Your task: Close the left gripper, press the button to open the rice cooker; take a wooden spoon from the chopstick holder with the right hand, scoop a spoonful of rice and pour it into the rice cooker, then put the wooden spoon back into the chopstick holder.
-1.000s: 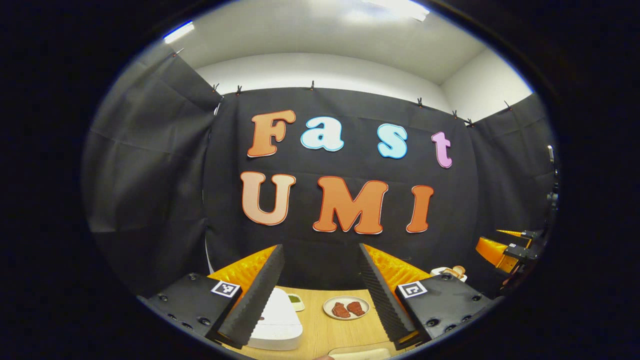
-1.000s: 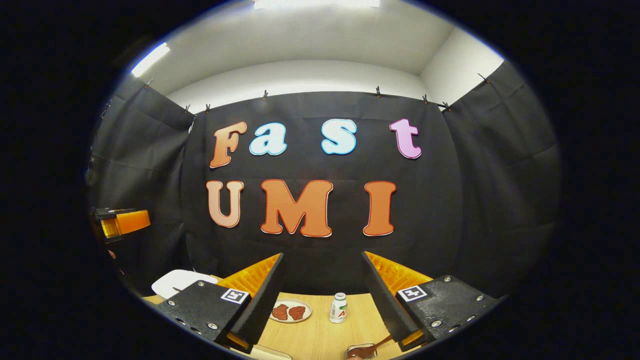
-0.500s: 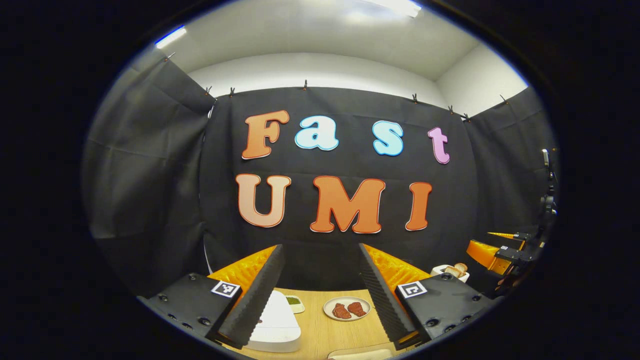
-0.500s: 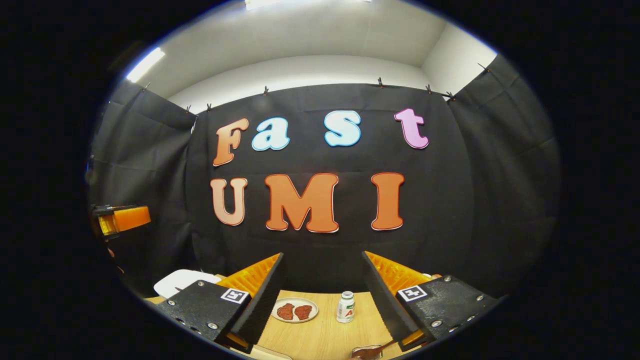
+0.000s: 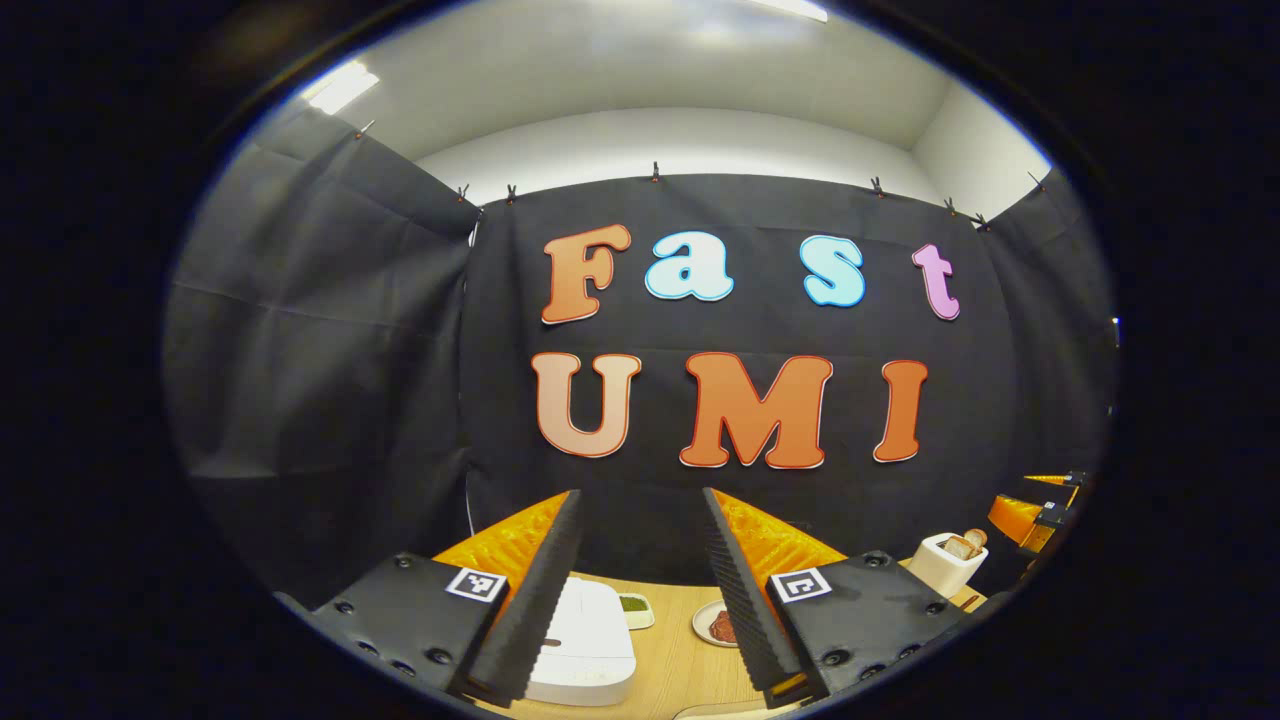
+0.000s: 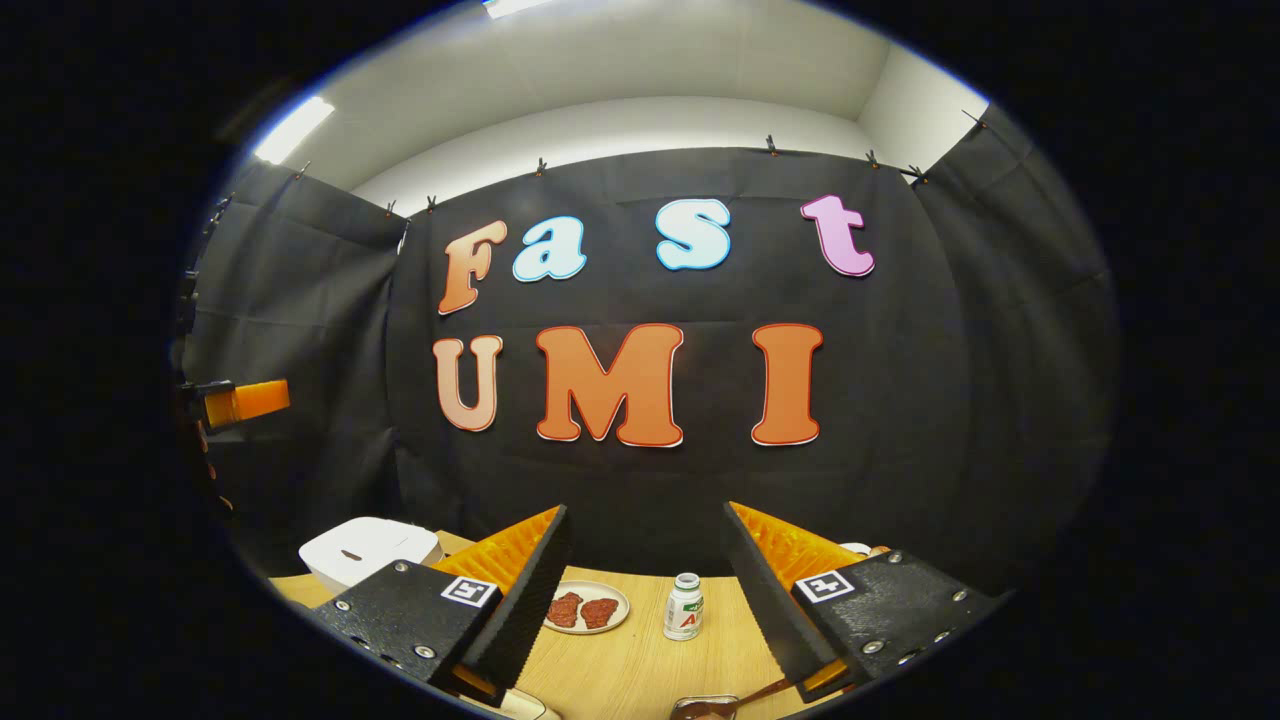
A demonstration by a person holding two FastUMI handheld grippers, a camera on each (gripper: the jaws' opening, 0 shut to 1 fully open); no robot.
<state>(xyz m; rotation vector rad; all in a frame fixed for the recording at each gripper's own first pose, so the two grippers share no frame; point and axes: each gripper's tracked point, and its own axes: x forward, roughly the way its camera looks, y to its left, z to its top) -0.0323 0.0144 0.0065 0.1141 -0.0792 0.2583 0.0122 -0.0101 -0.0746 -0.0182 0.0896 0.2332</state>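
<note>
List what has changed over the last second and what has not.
The left gripper has narrowed its jaws slightly and swung left, so the rice cooker sits more centrally between its fingers. The right gripper has tilted down a little. Both hold nothing; the cooker's lid stays shut.

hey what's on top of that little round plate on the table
In the right gripper view, the plate holds two reddish-brown pieces of food, side by side. Its near left edge is covered by the right gripper's finger, so anything there is unseen.
</note>
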